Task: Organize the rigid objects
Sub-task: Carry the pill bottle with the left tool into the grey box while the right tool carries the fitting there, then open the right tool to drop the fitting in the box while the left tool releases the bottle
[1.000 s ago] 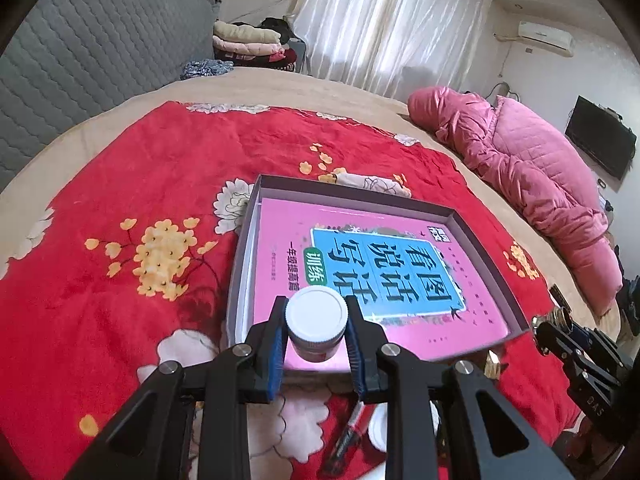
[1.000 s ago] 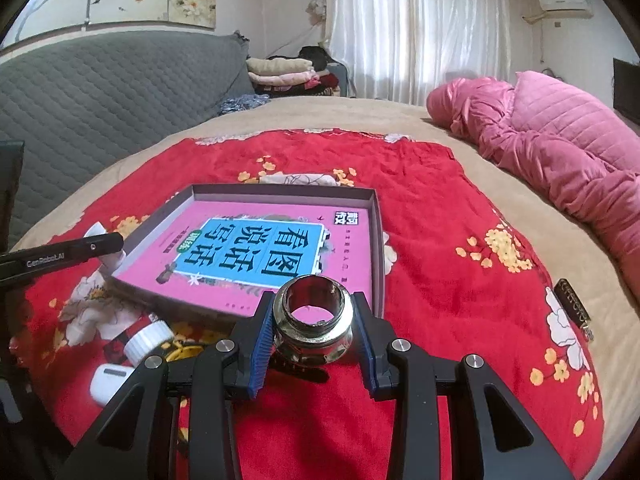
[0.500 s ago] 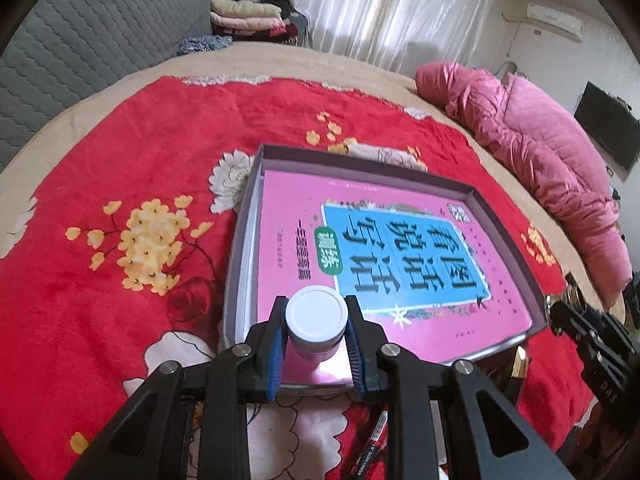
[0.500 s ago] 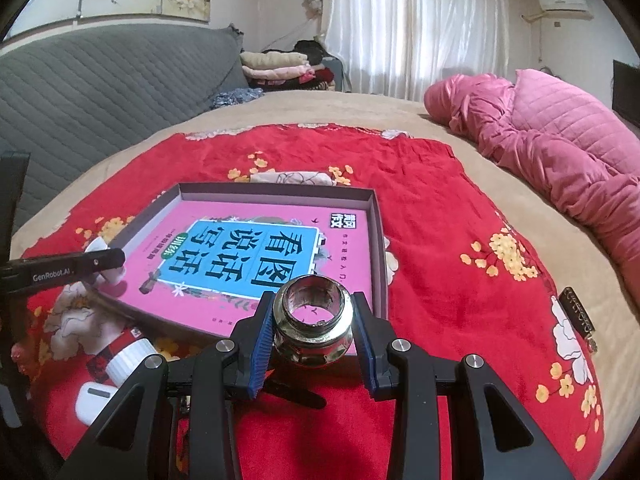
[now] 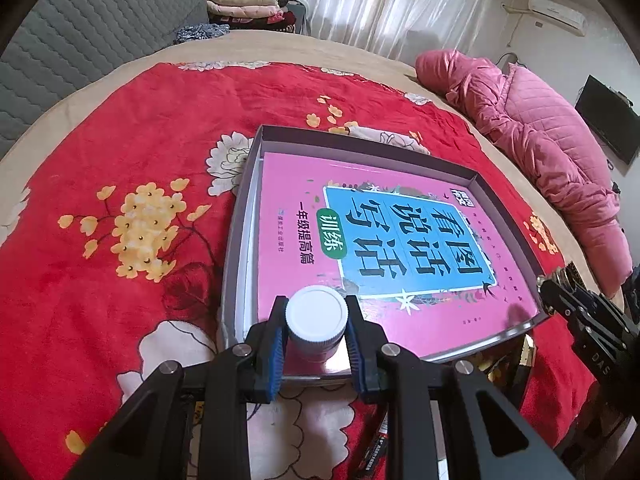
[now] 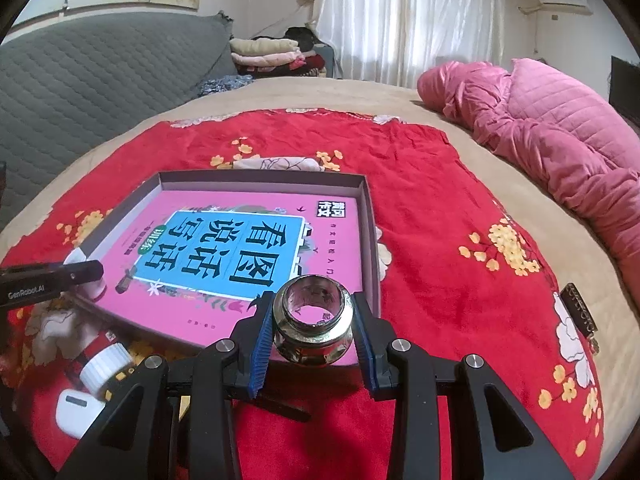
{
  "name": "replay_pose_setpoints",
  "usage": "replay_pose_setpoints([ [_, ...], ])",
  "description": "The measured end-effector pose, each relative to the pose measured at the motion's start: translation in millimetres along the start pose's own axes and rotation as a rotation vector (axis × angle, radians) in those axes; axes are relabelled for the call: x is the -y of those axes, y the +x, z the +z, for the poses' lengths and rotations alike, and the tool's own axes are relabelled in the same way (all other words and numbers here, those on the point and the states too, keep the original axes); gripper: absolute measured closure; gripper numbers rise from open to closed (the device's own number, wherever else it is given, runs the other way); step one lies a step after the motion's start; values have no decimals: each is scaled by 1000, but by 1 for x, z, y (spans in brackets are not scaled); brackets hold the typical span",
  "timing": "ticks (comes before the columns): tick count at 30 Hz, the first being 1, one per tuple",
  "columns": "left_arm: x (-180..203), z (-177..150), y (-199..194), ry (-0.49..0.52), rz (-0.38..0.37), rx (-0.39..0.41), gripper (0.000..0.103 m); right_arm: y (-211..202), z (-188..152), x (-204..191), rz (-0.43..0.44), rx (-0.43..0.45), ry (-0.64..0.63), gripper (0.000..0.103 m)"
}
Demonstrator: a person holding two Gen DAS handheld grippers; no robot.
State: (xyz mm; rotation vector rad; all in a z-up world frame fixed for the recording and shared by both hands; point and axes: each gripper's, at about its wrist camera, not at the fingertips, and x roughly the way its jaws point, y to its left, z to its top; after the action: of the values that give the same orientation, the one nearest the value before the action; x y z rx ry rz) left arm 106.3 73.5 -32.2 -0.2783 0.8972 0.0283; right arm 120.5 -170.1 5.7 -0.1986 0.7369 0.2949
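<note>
A shallow grey tray [image 5: 360, 146] [image 6: 370, 216] lies on a red floral blanket and holds a pink book [image 5: 400, 236] [image 6: 240, 248] with a blue title panel. My left gripper [image 5: 316, 320] is shut on a small white-capped bottle [image 5: 316, 314], which hangs over the tray's near left corner. My right gripper [image 6: 313, 320] is shut on a shiny metal ring-shaped fitting [image 6: 313, 316], just above the tray's near right corner. In the right wrist view the left gripper's finger [image 6: 60, 274] and the white bottle [image 6: 90, 280] show at the left edge.
On the blanket in front of the tray lie a white-capped container [image 6: 106, 366], a white earbud case [image 6: 74, 412] and a pen [image 5: 374, 444]. A dark patterned bar [image 6: 580, 308] lies to the right. A pink quilted coat [image 6: 560, 144] is piled at the far right.
Both grippers have come forward over the tray's near edge with their loads. The left one has also sunk and tipped down a little toward the book.
</note>
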Motion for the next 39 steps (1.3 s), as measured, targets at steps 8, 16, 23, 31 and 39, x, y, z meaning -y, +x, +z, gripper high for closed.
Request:
replay_pose_setpoints([
  [8, 0, 1, 0, 5, 0, -1, 76, 20, 2, -8, -15, -64, -24, 65],
  [16, -1, 1, 2, -3, -3, -2, 76, 27, 1, -4, -33, -97, -18, 65],
  [23, -3, 1, 2, -1, 0, -3, 76, 27, -1, 1, -38, -109, 0, 65],
  [31, -5, 0, 2, -8, 4, -5, 76, 26, -1, 1, -41, -111, -1, 65],
  [39, -7, -1, -1, -12, -6, -5, 76, 21, -3, 3, -46, -107, 4, 63],
])
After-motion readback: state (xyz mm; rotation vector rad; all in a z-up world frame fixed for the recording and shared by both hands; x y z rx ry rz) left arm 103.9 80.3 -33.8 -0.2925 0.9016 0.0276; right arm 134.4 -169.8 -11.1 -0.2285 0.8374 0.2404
